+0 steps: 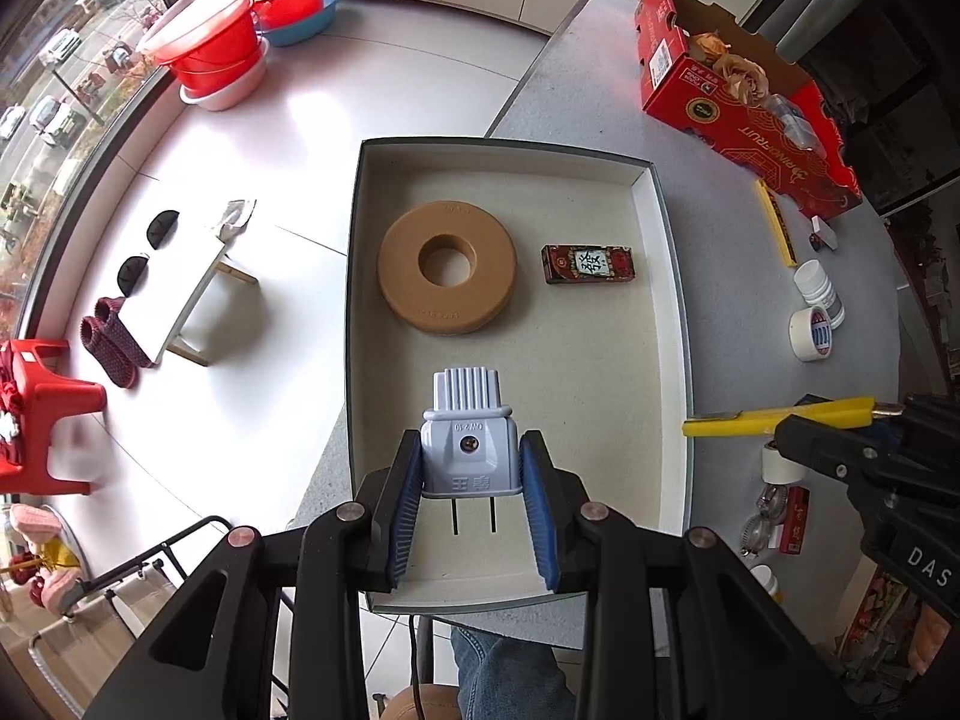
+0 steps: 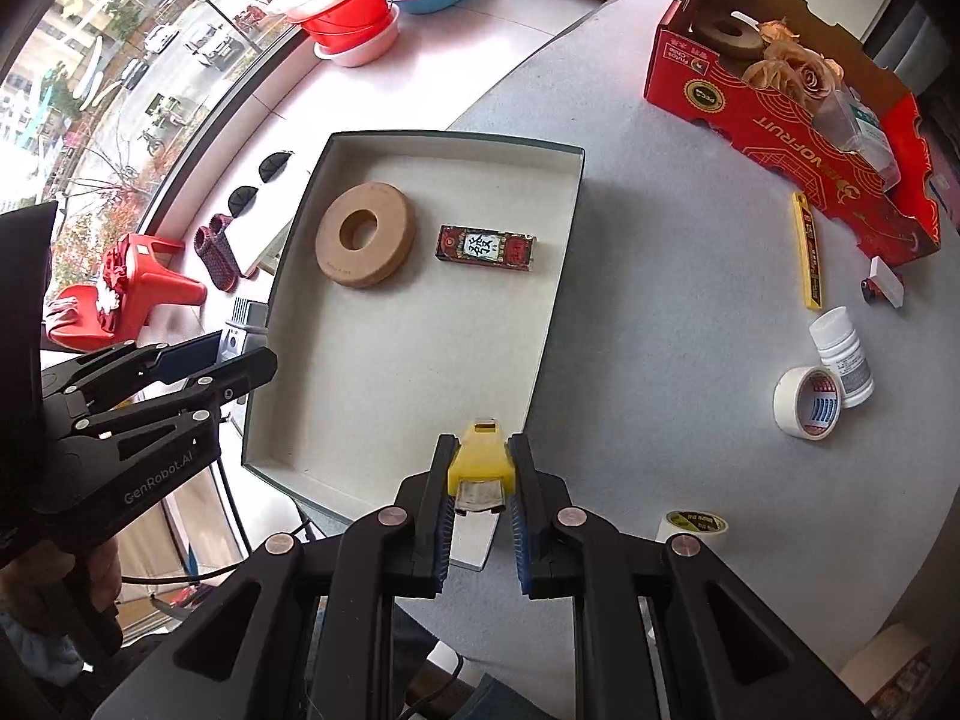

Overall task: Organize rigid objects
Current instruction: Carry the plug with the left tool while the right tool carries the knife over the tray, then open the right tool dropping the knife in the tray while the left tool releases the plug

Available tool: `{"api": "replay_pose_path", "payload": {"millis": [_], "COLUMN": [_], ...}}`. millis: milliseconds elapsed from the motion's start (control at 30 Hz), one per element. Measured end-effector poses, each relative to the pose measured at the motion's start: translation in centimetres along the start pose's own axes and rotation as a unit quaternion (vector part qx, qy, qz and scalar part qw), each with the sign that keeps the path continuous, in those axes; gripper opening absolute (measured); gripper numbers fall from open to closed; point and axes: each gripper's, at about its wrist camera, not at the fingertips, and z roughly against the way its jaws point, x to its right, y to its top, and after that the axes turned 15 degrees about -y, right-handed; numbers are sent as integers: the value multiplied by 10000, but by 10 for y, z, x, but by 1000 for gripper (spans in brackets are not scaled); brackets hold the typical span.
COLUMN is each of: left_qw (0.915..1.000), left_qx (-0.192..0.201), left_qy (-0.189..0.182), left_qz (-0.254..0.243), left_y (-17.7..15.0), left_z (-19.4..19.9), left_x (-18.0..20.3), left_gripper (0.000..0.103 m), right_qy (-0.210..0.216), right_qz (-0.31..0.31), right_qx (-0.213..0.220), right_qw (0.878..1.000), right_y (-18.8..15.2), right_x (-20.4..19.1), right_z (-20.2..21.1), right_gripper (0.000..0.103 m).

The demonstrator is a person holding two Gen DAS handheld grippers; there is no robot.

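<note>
My left gripper (image 1: 469, 461) is shut on a grey-blue electric plug (image 1: 468, 426) and holds it above the near end of a shallow beige tray (image 1: 654, 324). In the tray lie a tan ring disc (image 1: 447, 269) and a small red box (image 1: 588, 264). My right gripper (image 2: 480, 468) is shut on a yellow utility knife (image 2: 482, 461), just above the tray's near right rim (image 2: 540, 360). The same knife (image 1: 780, 415) shows in the left wrist view, right of the tray. The left gripper (image 2: 240, 369) shows at the tray's left edge in the right wrist view.
On the grey table to the right: a red cardboard box (image 2: 798, 120) with dried flowers, a yellow strip (image 2: 807, 252), a white pill bottle (image 2: 843, 354), a white tape roll (image 2: 804, 402), another tape roll (image 2: 696, 525). Left of the table the floor lies below, with a red stool (image 2: 126, 294).
</note>
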Motion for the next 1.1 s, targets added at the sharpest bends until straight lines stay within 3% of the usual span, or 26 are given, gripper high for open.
{"api": "replay_pose_path", "payload": {"millis": [500, 833, 1100], "left_qw": [9995, 9987, 9982], "left_qx": [-54, -325, -461], "left_qy": [231, 291, 356], "left_qz": [198, 255, 167], "left_y": [14, 12, 13], "left_z": [-27, -56, -72], "left_x": [-17, -22, -19], "left_gripper": [35, 35, 35], "right_qy": [337, 255, 188], "right_qz": [8, 106, 97], "right_qx": [-383, -689, -653], "right_qw": [9987, 9972, 9976], "right_y": [29, 36, 45], "right_x": [-32, -43, -49], "right_z": [-32, -57, -61], "right_gripper": [17, 17, 17]}}
